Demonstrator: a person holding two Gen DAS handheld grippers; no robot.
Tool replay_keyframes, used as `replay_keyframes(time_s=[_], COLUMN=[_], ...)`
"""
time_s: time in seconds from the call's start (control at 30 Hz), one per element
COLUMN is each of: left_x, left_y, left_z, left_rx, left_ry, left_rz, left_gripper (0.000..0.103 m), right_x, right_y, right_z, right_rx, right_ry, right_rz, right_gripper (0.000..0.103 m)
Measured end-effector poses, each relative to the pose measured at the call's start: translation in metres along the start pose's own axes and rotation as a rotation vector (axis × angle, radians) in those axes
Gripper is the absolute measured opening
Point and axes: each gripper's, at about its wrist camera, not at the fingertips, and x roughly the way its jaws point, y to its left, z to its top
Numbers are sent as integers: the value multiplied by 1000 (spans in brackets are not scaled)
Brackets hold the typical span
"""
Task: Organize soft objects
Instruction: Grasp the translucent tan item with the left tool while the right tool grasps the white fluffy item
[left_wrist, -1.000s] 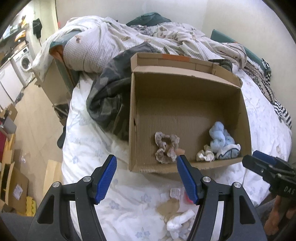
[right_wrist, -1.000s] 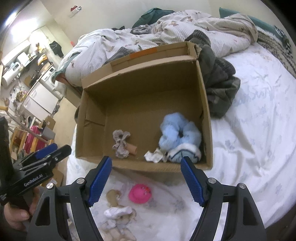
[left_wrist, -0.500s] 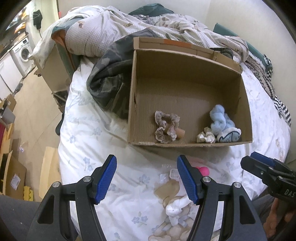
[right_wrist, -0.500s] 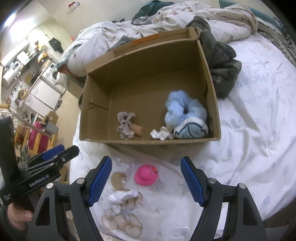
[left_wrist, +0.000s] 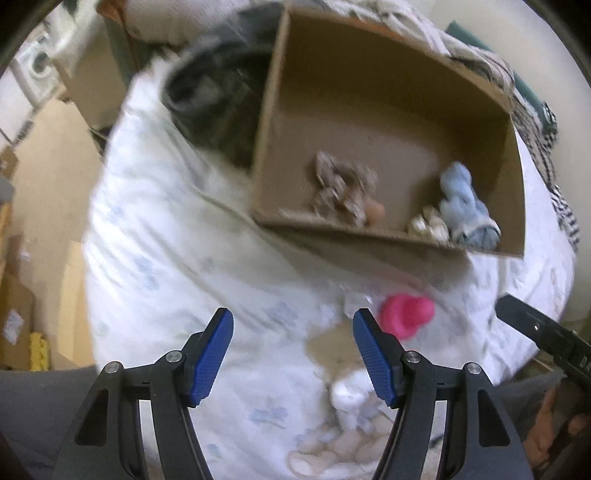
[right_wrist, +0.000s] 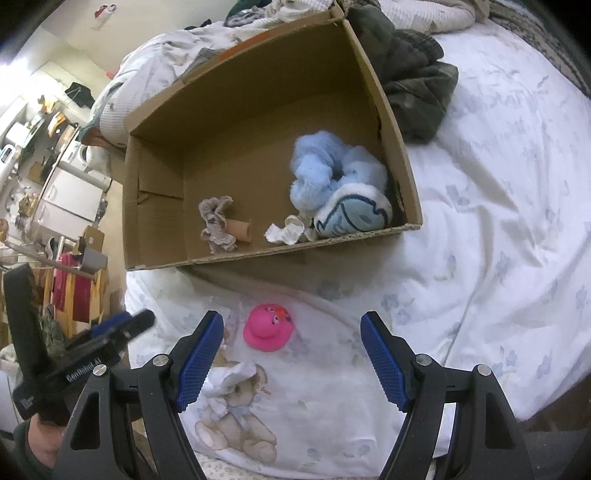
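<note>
We hold both grippers above a bed (right_wrist: 498, 229) with a pale flowered sheet, each pointing steeply down. Our left gripper (left_wrist: 293, 352) has its blue pads spread apart with nothing between them, only sheet below. Our right gripper (right_wrist: 291, 354) is likewise wide open and empty, and the pink rubber duck (right_wrist: 269, 326) lies on the sheet just beyond the gap between its fingers, touching neither pad. Near the duck lies a cloth printed with a teddy bear (right_wrist: 236, 417). Farther back sits an open cardboard box (right_wrist: 155, 206); inside it, against the near wall, are a beige scrunchie (right_wrist: 216, 225), a small tan tube (right_wrist: 240, 229) beside it, a crumpled white piece (right_wrist: 284, 232), and a fluffy blue plush (right_wrist: 328, 170) with a blue-and-white stuffed toy (right_wrist: 351, 218) in the corner. The left wrist view is blurred.
</note>
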Motion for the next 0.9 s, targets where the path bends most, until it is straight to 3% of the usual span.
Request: replay_keyframes(time_s=[0.13,0.33,0.43,0.5,0.6,0.77,0.9], left_x=[25,46,55,60,53,31,11], left_y=[-8,-30,-39,-40,-35,-21,-5], left_z=[-1,-1,-8,-15,-16,-15,-12], left_rx=[-9,63,114,135,118,69,22], left_ry=[78,119,160,174,151,122,84], left_rz=[-55,-73,-59,-19,-34,-85,-63], left_gripper=[63,62,49,34,13,8,8], right_x=[6,12,14,14,15,17,22], right_y=[0,3,1,-1,-1,1,2], right_z=[0,0,-1,-1,0,-1,-3], right_rx=[4,-19,-18,-14,-13,-24,-20], right_ry=[16,32,42,43,44,55,85], right_rz=[-9,-38,-40,-40,-39,-41,-12], right_gripper=[81,81,81,81,81,81,81])
